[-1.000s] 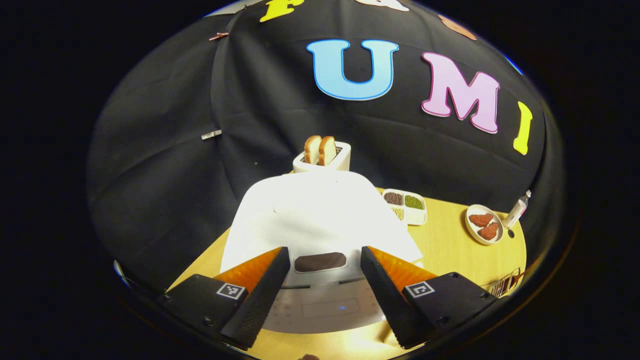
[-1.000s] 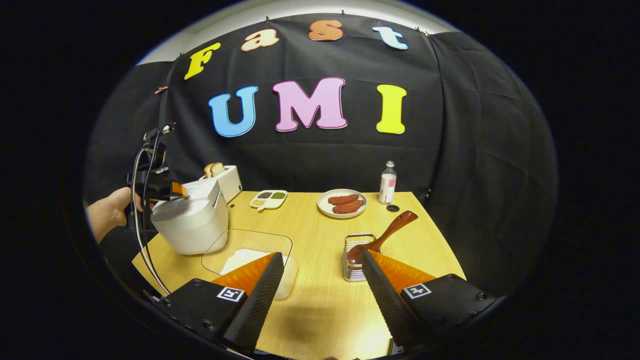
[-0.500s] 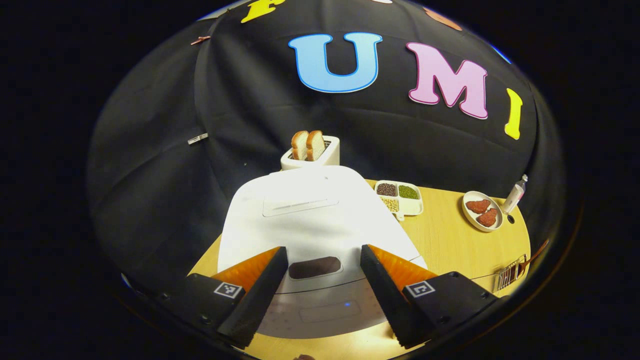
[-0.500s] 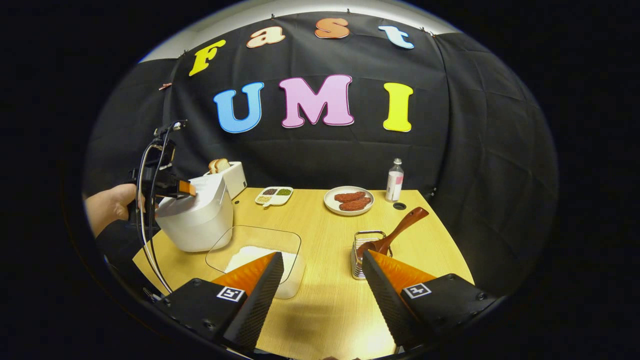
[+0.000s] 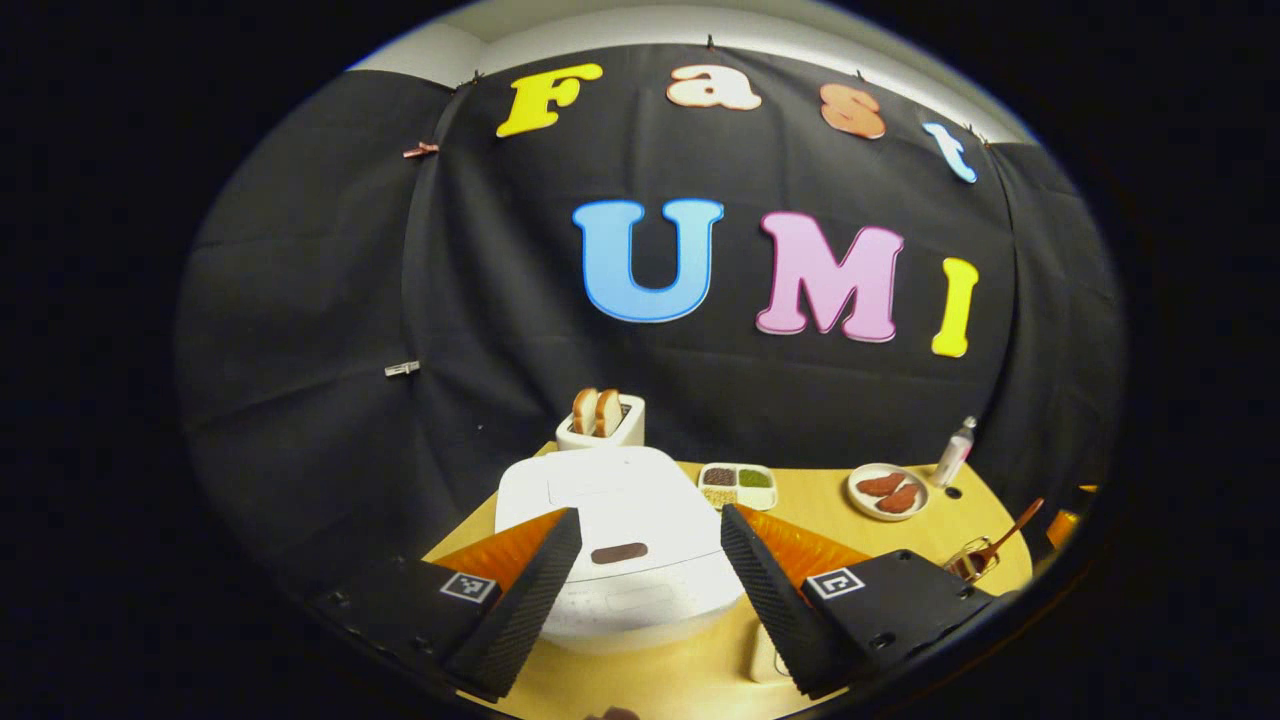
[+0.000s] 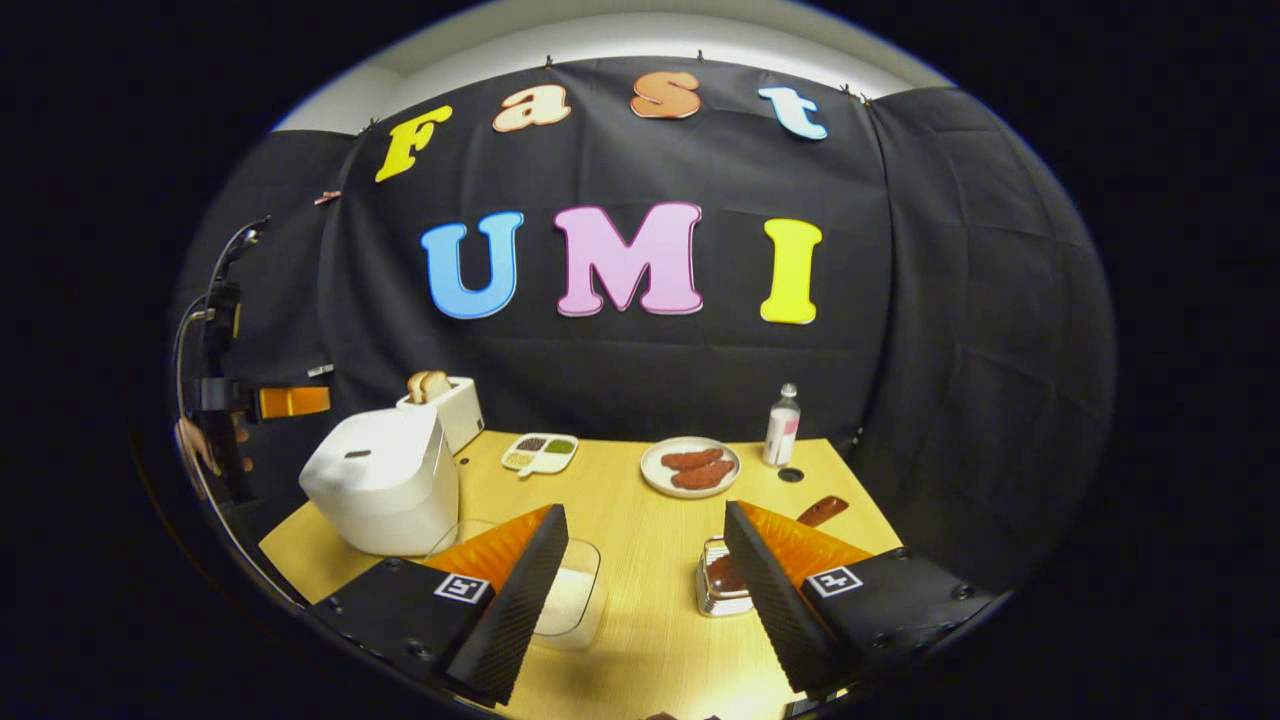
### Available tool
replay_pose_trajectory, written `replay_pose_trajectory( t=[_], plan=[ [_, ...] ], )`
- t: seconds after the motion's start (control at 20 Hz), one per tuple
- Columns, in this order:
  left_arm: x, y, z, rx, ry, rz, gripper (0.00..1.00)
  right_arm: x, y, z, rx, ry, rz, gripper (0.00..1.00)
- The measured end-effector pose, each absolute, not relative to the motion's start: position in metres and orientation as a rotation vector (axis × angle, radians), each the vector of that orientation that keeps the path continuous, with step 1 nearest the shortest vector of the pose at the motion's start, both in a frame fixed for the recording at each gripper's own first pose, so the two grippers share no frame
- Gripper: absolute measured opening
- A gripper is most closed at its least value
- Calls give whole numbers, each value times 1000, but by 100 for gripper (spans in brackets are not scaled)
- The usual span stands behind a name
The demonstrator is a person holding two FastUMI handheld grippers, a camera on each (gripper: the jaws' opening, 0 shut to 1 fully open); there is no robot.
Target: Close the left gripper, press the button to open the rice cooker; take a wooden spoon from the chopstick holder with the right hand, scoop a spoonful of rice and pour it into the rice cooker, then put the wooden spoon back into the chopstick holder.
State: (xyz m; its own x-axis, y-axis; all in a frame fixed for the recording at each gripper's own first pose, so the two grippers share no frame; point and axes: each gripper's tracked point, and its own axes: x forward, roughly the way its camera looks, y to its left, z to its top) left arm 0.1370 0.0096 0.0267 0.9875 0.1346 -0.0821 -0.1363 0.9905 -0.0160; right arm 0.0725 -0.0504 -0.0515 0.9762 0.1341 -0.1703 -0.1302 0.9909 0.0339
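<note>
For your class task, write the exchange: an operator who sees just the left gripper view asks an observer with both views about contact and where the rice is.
Operator: Is my hand-held gripper touching the cooker?
Observer: No. The right gripper view shows the left hand-held gripper held above the rice cooker, apart from it.
Operator: Where is the rice?
Observer: In a clear container on the table, just in front of the cooker.

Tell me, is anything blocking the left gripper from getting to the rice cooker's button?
Nothing visible is. The left gripper is open and held above and in front of the rice cooker, whose lid is shut. The dark button shows between its fingers with only open air in between.
</note>
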Motion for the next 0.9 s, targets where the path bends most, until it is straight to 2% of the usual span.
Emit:
replay_pose_trajectory(
  t=[0.35,0.6,0.9],
  plan=[
    [50,0,53,-50,21,47,97,40,-31,20,8,53,98,99],
    [35,20,55,-43,1,52,96,9,-29,21,-31,68,14,99],
    [37,23,49,-31,13,-3,95,0,-25,22,28,82,-33,99]
  ],
)
